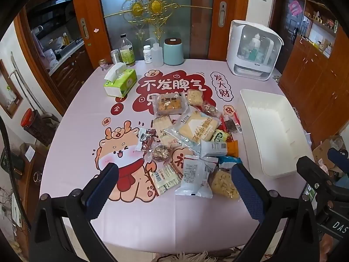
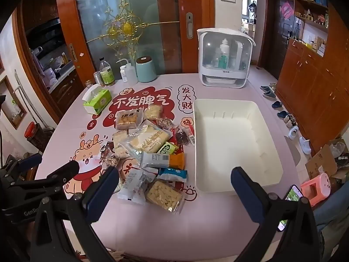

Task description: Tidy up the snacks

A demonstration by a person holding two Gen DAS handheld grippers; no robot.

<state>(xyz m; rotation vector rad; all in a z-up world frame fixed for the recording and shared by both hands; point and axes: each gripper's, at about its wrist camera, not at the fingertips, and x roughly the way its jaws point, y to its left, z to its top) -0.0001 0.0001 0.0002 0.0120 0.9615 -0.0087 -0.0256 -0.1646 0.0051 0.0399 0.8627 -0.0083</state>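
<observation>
On pink table (image 1: 76, 118): snack pile (image 1: 187, 139) beside empty white bin (image 2: 231, 144). Left gripper (image 1: 174, 187), right gripper (image 2: 174, 187) hover spread wide, holding nothing.

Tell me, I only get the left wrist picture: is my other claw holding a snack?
Observer: No. The right claw is wide open with nothing in it, hovering between the snack pile and the white bin.
Operator: What's on the floor past the bin?
Observer: A row of slippers and shoes lines the floor along the wooden cabinets.
Operator: Is there anything special inside the bin?
Observer: No snacks, but three little upright ribs stick out of its far inside wall.
</observation>
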